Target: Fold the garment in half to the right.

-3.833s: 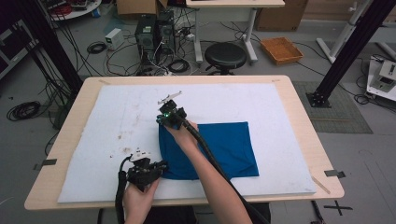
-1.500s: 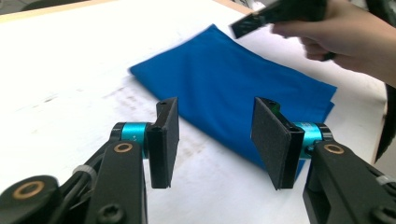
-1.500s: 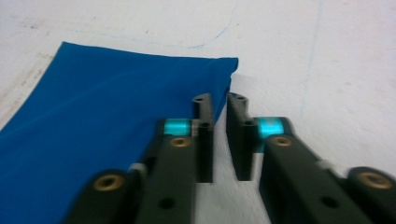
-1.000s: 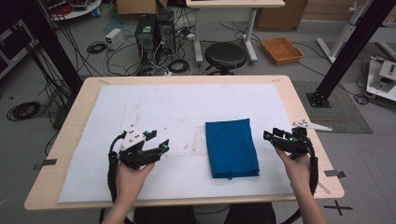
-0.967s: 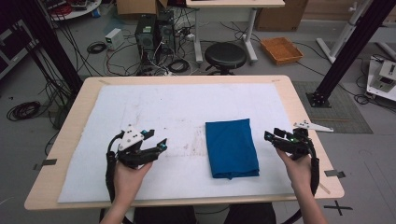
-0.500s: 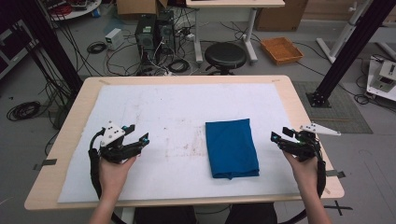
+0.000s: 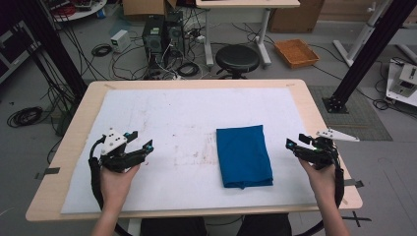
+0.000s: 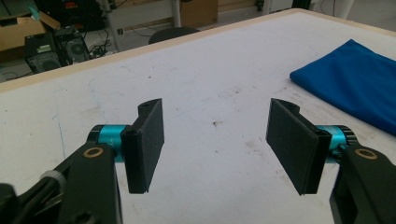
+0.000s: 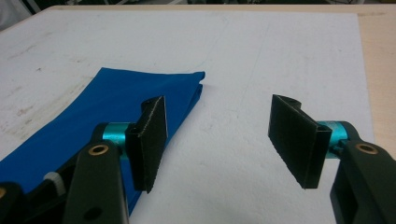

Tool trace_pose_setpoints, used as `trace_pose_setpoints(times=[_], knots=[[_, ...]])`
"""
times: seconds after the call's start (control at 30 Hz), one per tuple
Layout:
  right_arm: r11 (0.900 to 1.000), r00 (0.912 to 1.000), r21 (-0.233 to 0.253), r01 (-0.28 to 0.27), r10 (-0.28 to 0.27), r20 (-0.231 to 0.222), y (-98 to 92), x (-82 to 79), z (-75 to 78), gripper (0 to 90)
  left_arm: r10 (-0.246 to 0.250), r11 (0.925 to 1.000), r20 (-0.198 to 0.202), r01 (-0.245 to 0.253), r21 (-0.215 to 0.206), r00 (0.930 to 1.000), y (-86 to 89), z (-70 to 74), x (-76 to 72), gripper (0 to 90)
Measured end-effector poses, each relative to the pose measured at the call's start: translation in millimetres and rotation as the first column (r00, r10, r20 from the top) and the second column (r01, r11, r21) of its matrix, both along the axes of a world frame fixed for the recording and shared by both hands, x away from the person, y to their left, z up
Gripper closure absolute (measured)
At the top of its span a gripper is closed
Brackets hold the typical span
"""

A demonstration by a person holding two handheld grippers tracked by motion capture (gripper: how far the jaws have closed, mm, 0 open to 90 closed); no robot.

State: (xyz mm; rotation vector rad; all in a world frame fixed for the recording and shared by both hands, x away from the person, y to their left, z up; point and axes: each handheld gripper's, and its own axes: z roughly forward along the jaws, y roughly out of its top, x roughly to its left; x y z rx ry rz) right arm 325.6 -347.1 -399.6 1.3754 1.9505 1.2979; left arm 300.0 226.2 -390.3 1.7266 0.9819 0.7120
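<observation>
Folded blue cloth (image 7: 244, 156) is lying flat right of centre in the high view, on the white mat (image 7: 177, 113). Left gripper (image 7: 139, 147) is sitting lower left, right gripper (image 7: 294, 145) lower right; both jaws are gaping wide, gripping nothing, each well apart from the cloth

Table (image 7: 324, 123): light wood top, rounded corners, covered by a stained white sheet (image 7: 162, 113).
Floor (image 7: 44, 142): grey, with tape marks by the table's near corners.
Stool (image 7: 237, 57): round, black seat, just beyond the table's far edge.
Computer towers (image 7: 162, 34): two, black, on the floor, amid loose cables (image 7: 123, 54).
Desk (image 7: 236, 19): white legs, behind the stool.
Tray (image 7: 296, 52): orange, on the floor at right.
Mat (image 7: 361, 110): dark, under a black slanted frame post (image 7: 364, 49).
Cardboard boxes (image 7: 142, 6): along the far edge.
</observation>
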Motion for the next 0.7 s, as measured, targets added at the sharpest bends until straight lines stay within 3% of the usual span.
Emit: trace_pose_setpoints(times=[0.7], knots=[[1.0,1.0,0.003,0.002,-0.002,-0.009,0.0,2.4,-1.2,34.8,-0.004,0.9999,-0.01,0.004,0.012,0.9999,-1.6,-1.6,0.1,37.1]])
